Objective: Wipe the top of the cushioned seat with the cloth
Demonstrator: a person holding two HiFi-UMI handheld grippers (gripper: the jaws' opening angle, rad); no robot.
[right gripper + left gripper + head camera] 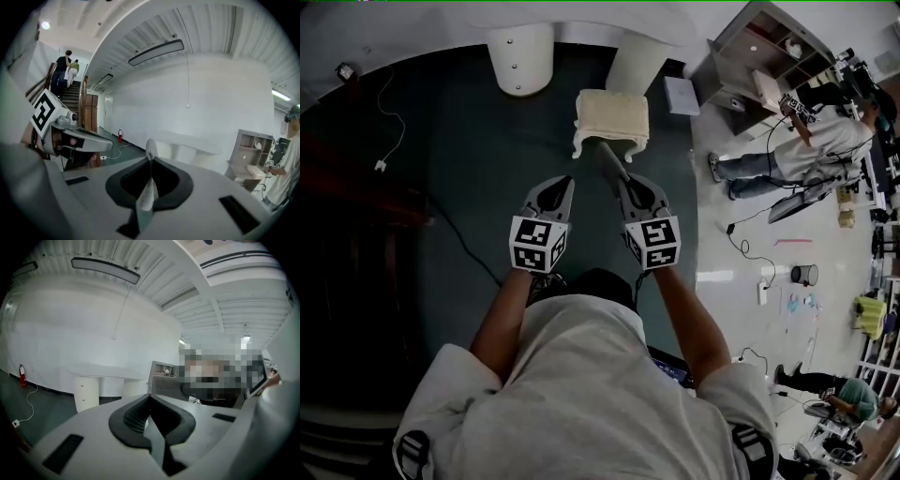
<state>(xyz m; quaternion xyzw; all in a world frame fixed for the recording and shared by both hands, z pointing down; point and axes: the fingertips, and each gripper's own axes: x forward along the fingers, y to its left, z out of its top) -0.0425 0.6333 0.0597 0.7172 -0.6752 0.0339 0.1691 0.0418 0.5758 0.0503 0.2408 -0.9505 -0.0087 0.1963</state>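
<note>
The cushioned seat is a small cream stool with carved white legs, standing on the dark floor ahead of me. Both grippers are held up in front of my chest, short of the seat and above the floor. My right gripper is shut on a thin grey cloth that sticks out past its tips toward the seat. In the right gripper view the cloth runs as a pale strip between the closed jaws of the right gripper. My left gripper is shut with nothing in it; in its own view the left gripper shows its jaws meeting. The seat is outside both gripper views.
A white curved desk on two pedestals stands behind the seat. A shelf unit and a person are at the right on the light floor. A white cable lies at the left, near a dark wooden staircase.
</note>
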